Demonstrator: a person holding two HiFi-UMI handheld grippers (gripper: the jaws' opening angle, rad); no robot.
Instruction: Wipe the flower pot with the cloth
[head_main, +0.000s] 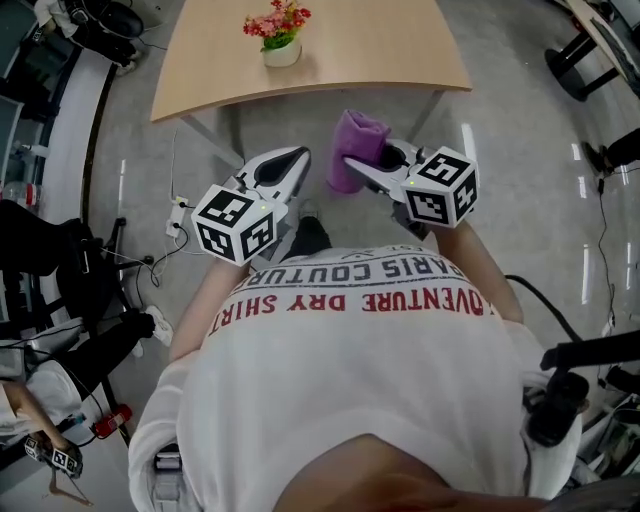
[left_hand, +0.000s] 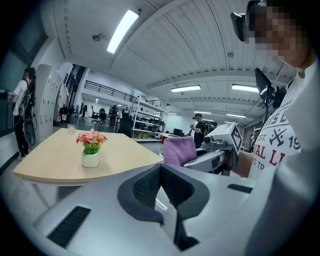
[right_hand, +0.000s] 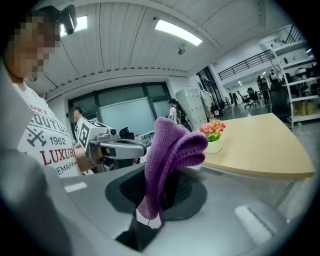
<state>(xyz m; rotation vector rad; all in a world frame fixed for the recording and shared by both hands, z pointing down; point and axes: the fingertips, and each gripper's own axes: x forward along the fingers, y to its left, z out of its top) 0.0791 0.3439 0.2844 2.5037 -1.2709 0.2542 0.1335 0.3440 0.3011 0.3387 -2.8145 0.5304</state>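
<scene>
**Cloth held short of the worktop**

The right gripper (head_main: 352, 162) has its fingers pinching the purple cloth (head_main: 360, 140), whose folds cover their tips. Beside it, the left gripper (head_main: 296, 156) has its fingers pressed together on nothing. The flower pot (head_main: 282, 53) stands farther off on the worktop (head_main: 400, 50), its rim half hidden under blossoms.

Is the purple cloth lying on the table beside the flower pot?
No, the right gripper holds the cloth in the air, short of the table.
</scene>
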